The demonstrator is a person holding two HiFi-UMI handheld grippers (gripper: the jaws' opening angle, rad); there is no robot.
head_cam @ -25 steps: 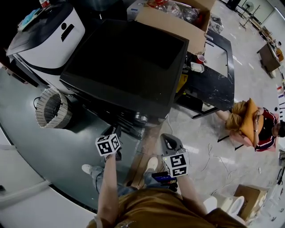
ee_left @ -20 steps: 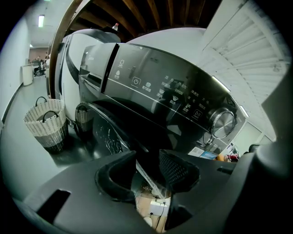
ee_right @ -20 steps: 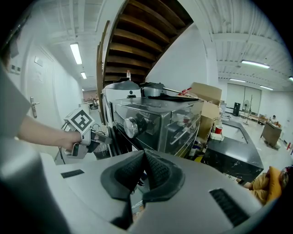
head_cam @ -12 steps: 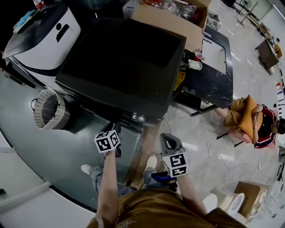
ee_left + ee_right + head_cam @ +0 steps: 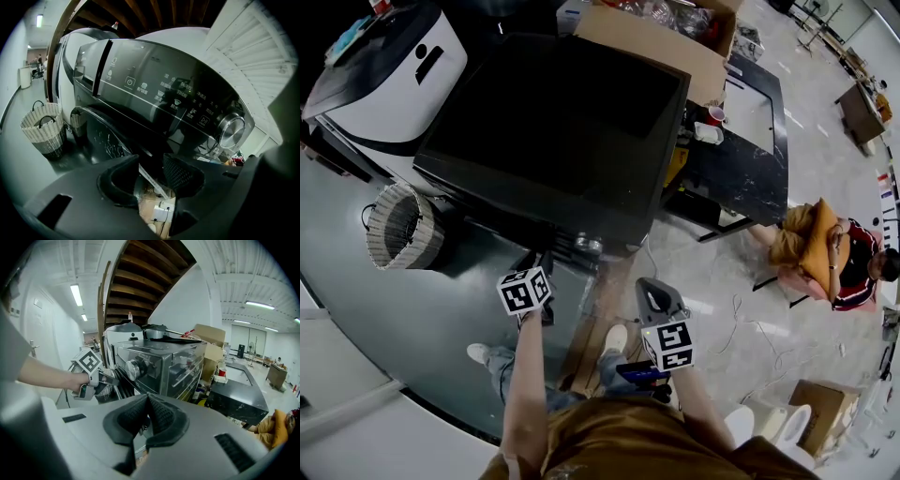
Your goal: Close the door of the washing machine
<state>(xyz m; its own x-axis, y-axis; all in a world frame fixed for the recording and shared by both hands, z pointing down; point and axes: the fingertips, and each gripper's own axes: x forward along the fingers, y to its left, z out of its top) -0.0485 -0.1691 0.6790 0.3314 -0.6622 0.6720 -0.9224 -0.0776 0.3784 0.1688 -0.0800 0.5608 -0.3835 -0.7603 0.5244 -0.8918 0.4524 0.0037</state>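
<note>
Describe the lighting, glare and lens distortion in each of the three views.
Head view: the fisheye curves straight edges, and the top of the washing machine is a near-black slab with little detail. Left gripper view: dim, ringed by a black round vignette, with a soft sheen on the glossy control panel and a bright highlight on the dial. Right gripper view: the brightest, evenly lit by ceiling strip lights, with its edges bowed.

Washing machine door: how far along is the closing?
Done: left tongs sit at the washing machine front, under its control panel. In hand: those open tongs by the door, which seems still ajar. Left: pushing it shut. The right tongs are closed, idle.
</note>
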